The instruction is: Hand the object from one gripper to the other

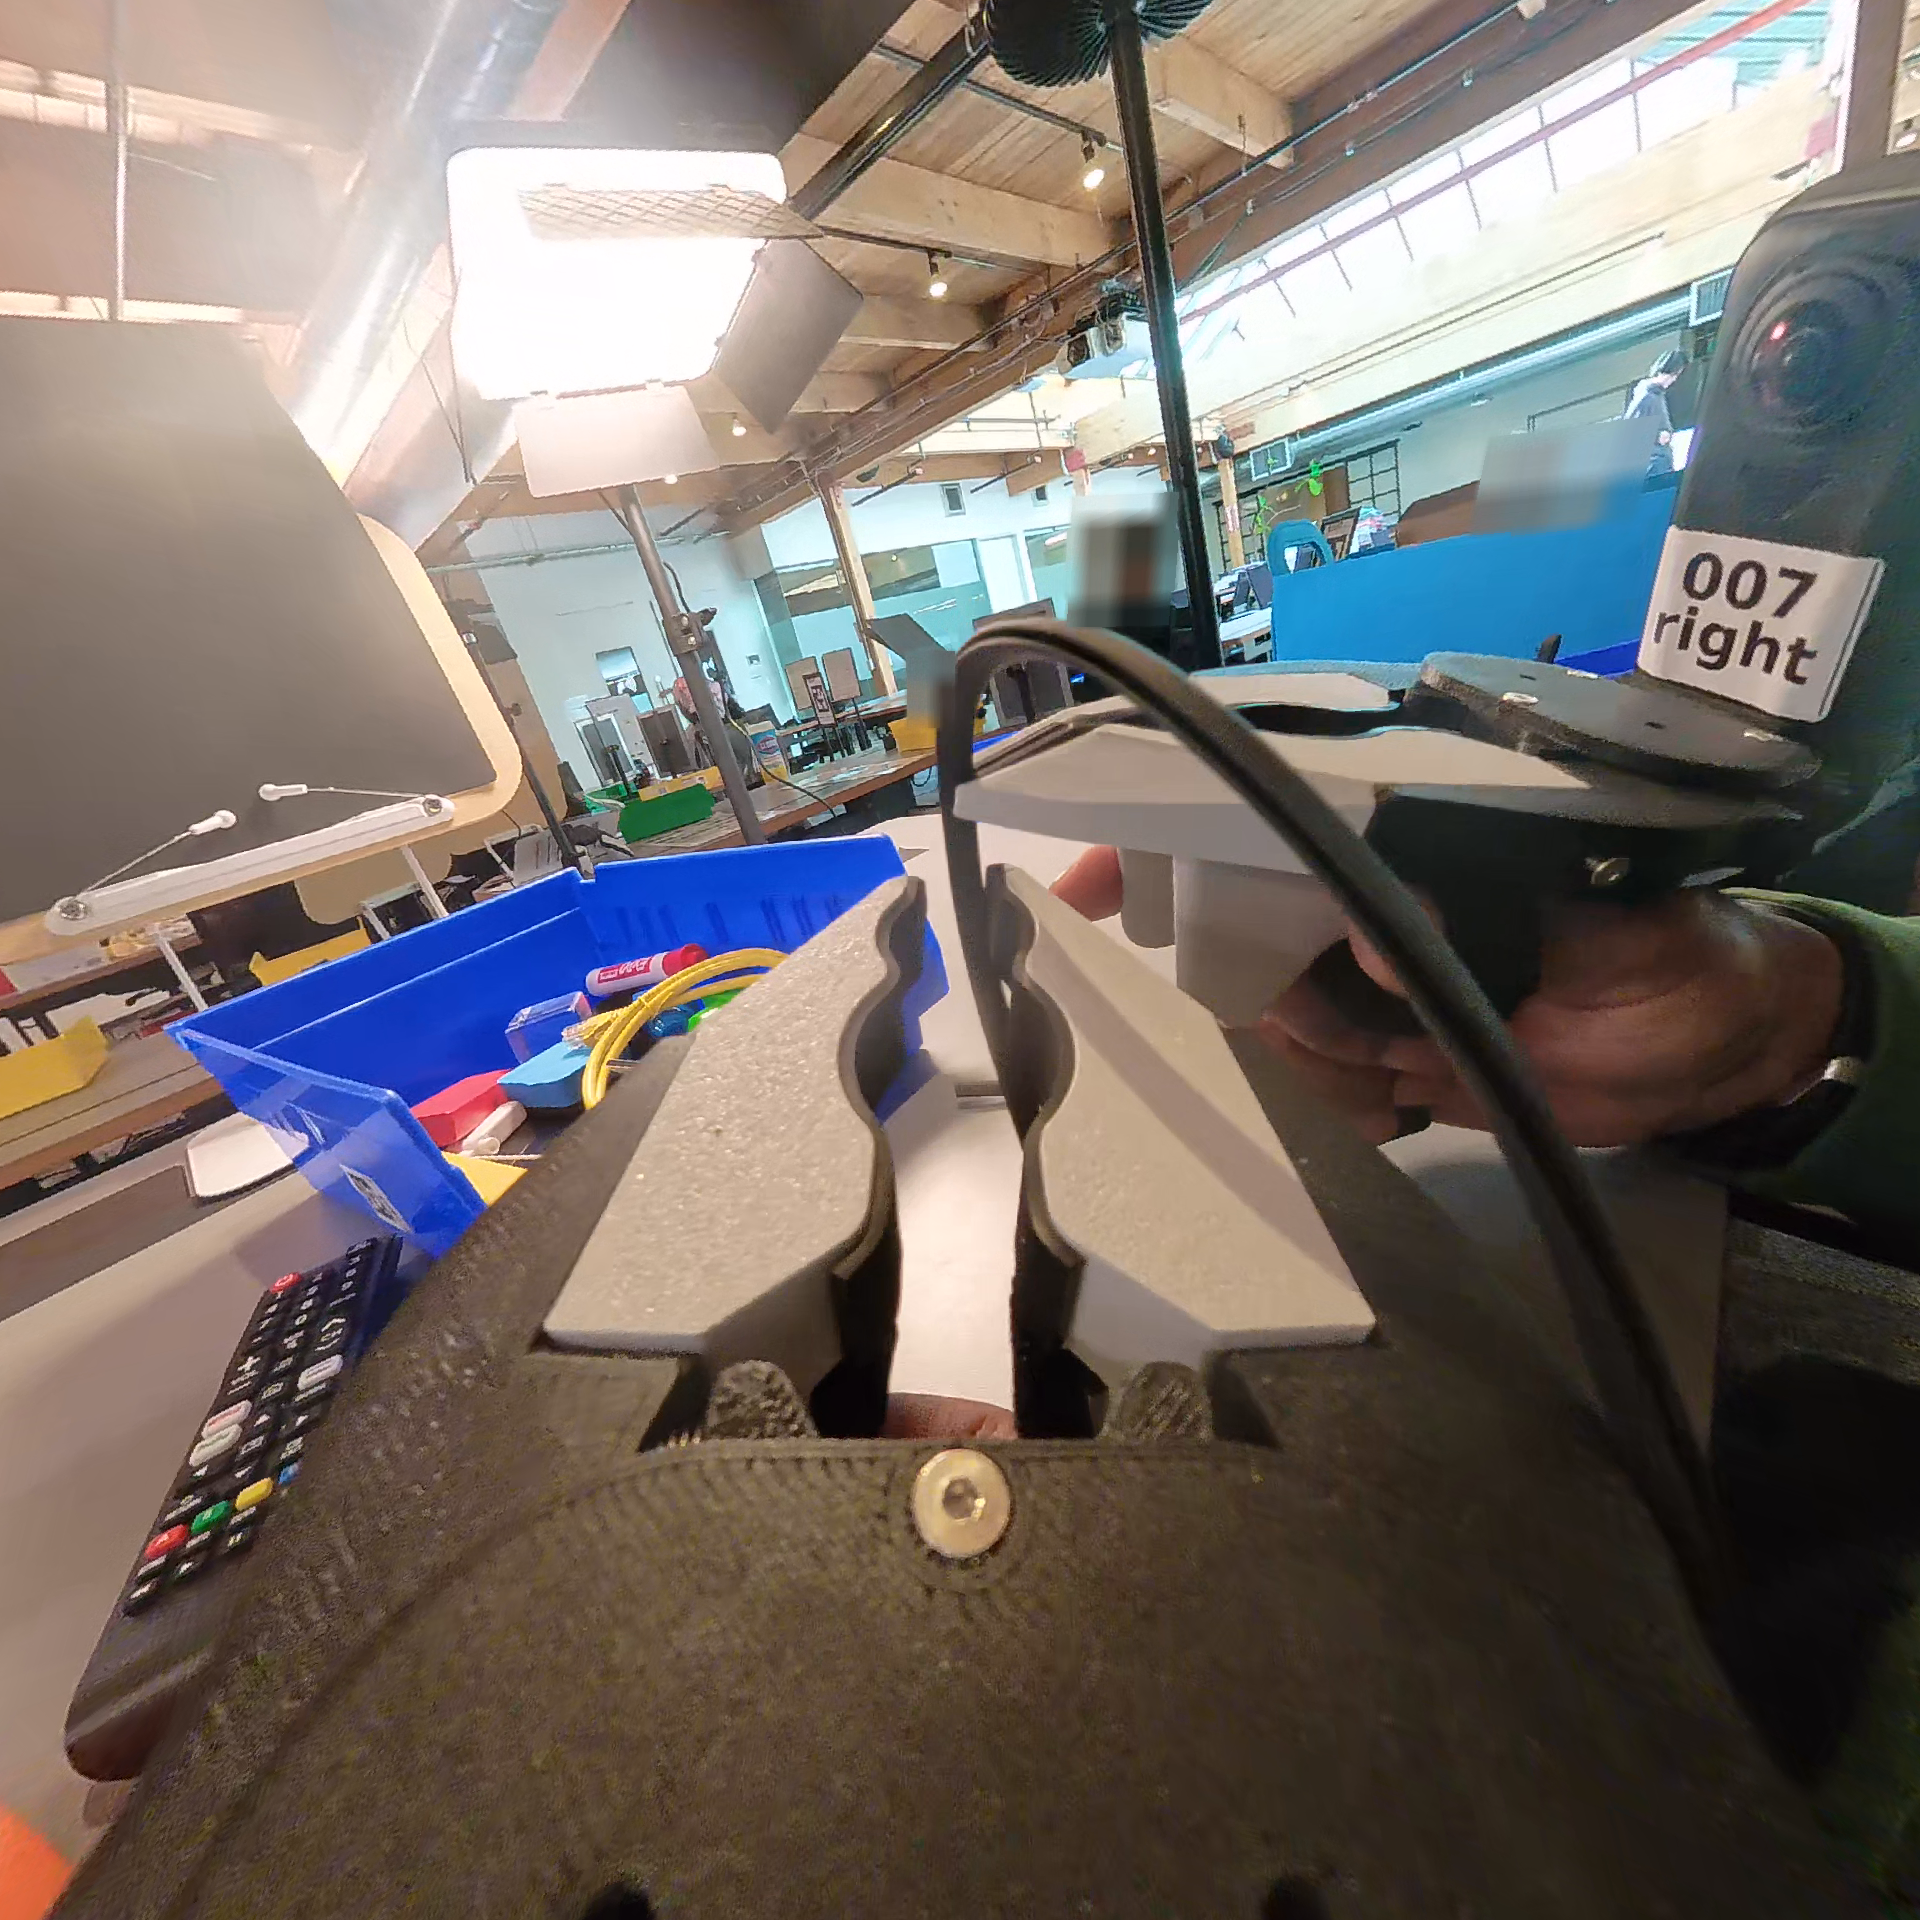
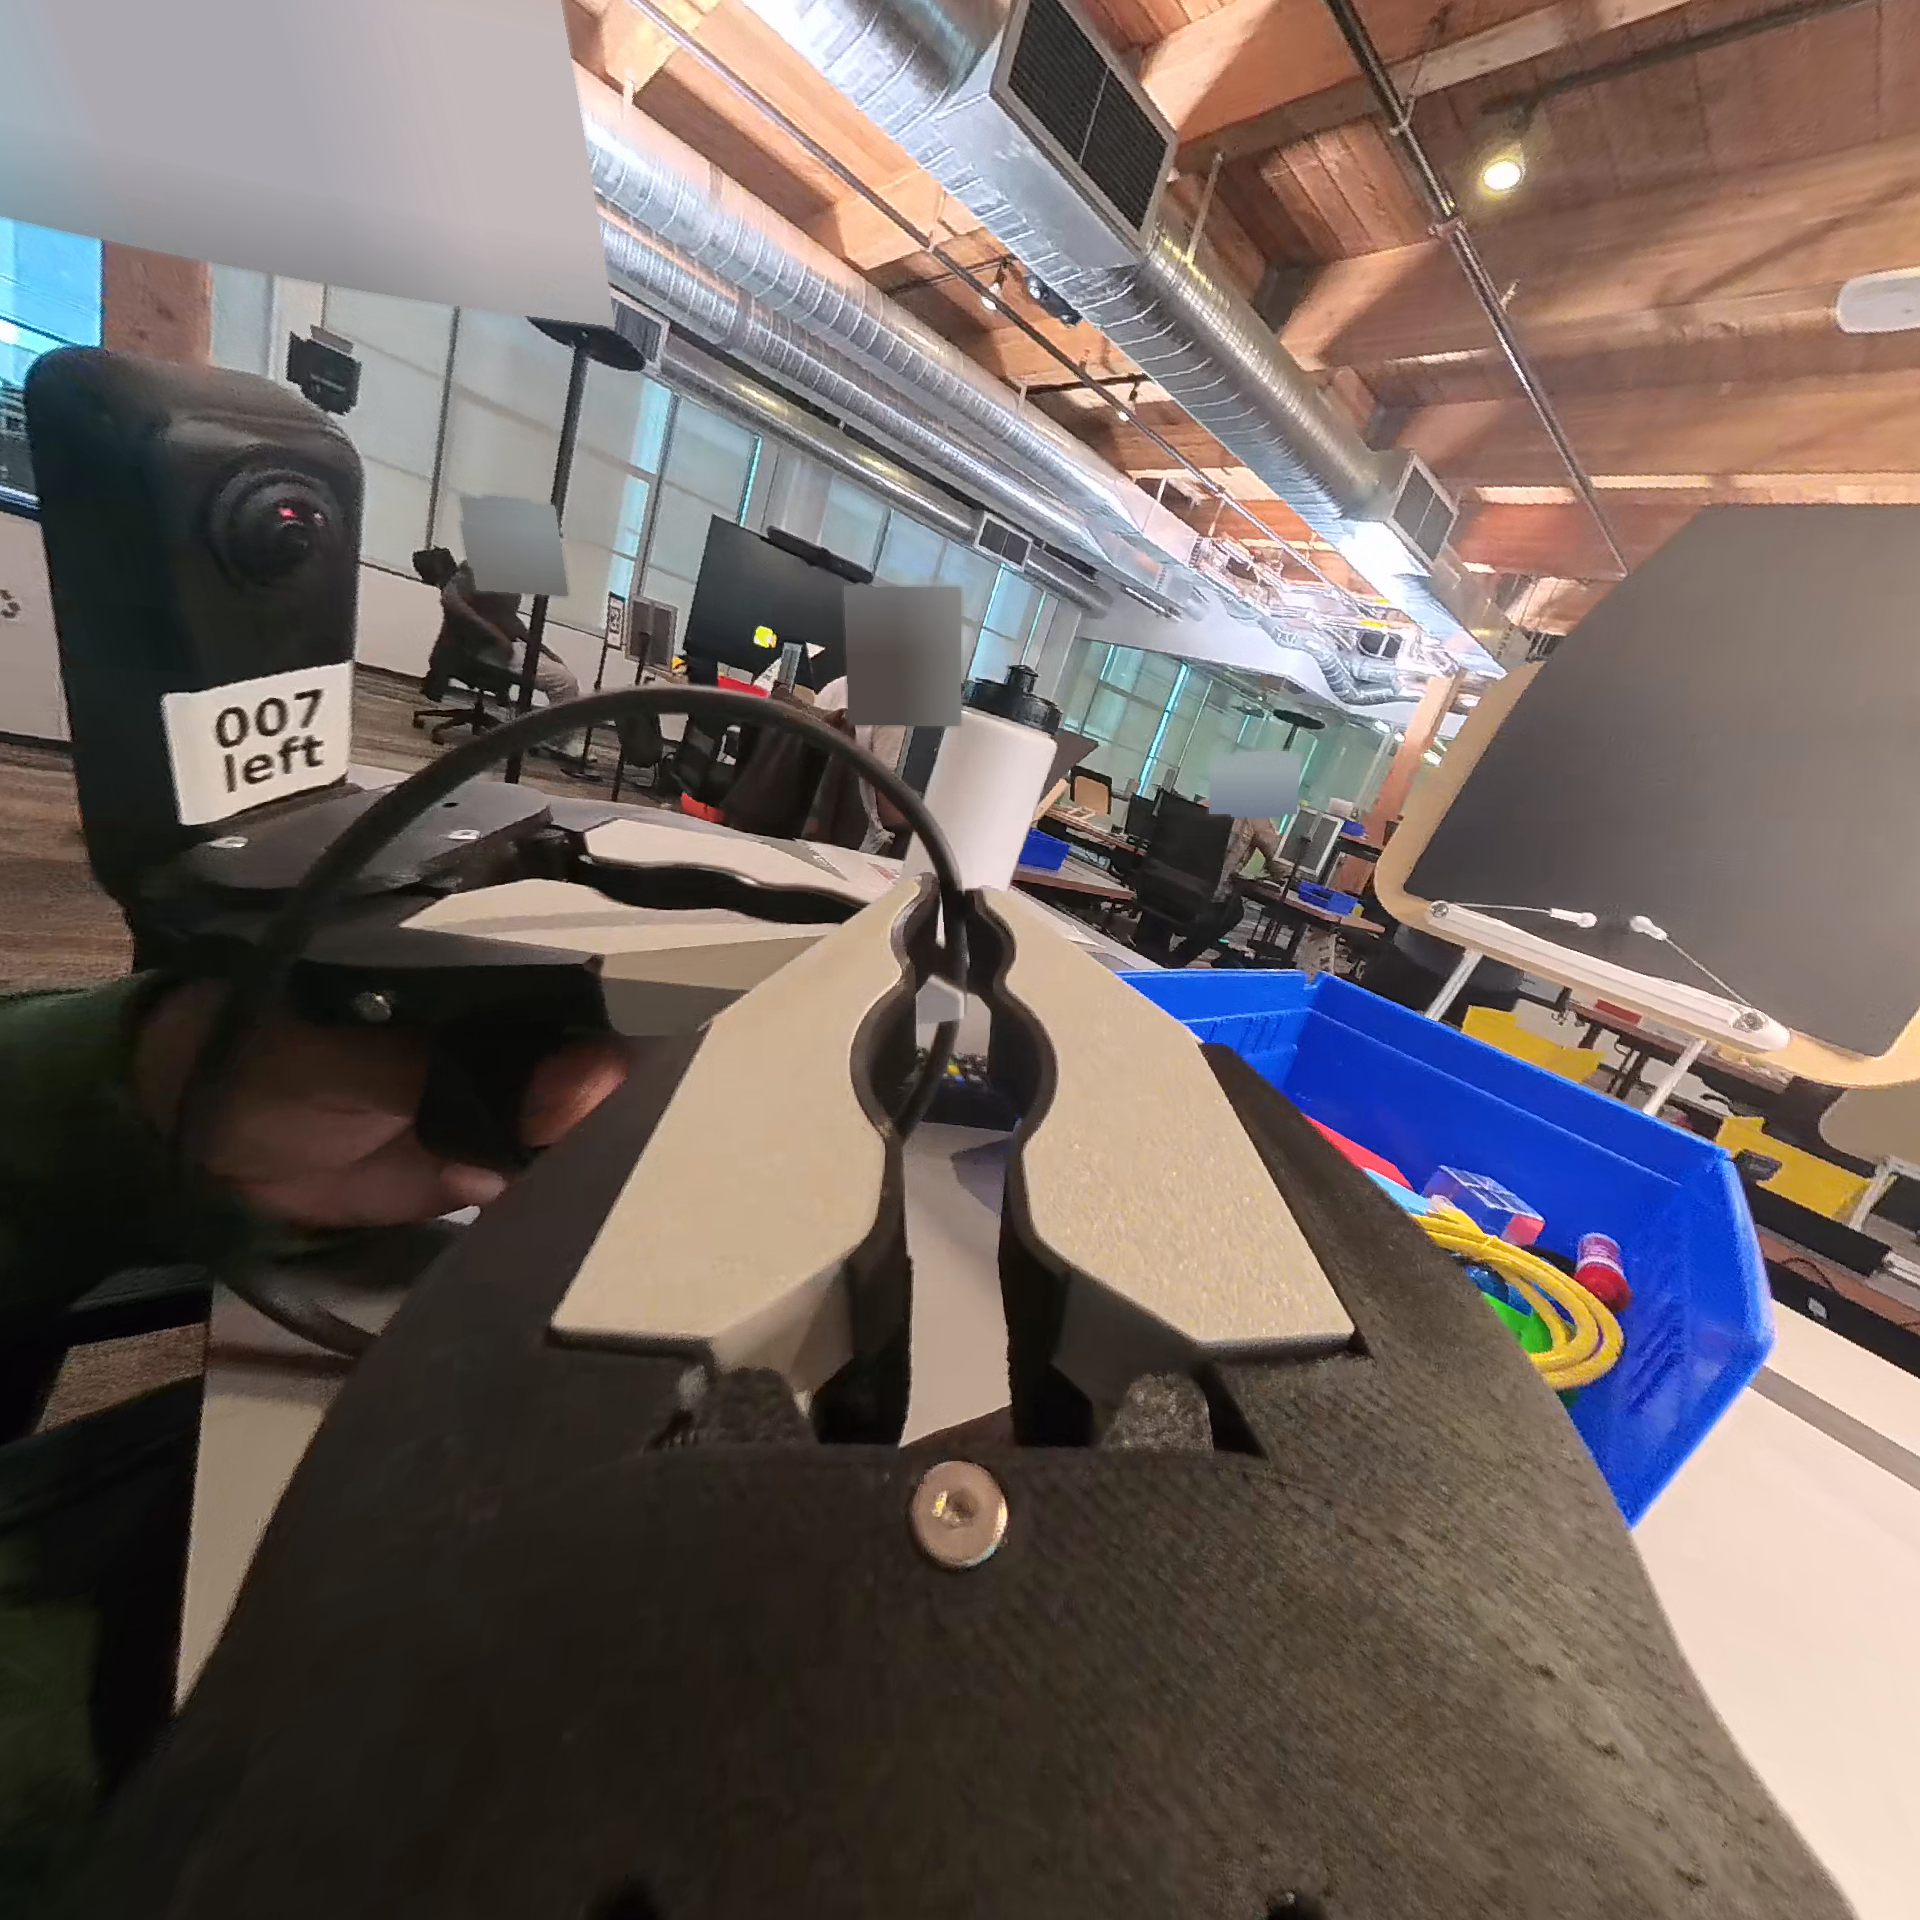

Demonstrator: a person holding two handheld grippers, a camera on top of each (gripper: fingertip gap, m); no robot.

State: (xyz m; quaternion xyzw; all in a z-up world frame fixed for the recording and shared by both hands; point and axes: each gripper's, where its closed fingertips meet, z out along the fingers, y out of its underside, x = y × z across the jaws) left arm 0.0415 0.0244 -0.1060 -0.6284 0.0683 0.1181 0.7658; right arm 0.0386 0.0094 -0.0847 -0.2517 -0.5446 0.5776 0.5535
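Note:
A thin black cable [image 1: 958,748] arcs up from between the two grippers and trails down toward the person. My right gripper [image 2: 948,914] is shut on the cable [image 2: 644,701] just above a small white tag [image 2: 940,1000]. It shows in the left wrist view [image 1: 971,795] coming in from the right, its tip meeting mine. My left gripper [image 1: 958,894] has its jaws a narrow gap apart. The cable runs down through that gap and the pads do not visibly press it. In the right wrist view the left gripper's fingers [image 2: 540,914] reach in from the left, their tips hidden.
A blue bin [image 1: 416,997] [image 2: 1507,1070] holds a yellow cable [image 1: 644,1008], a marker and small toys. A black remote [image 1: 249,1423] lies on the grey table [image 1: 83,1403] at the left. A white bottle [image 2: 987,790] stands behind. A black board [image 2: 1714,779] leans beyond the bin. My left and right fingertips are right by each other.

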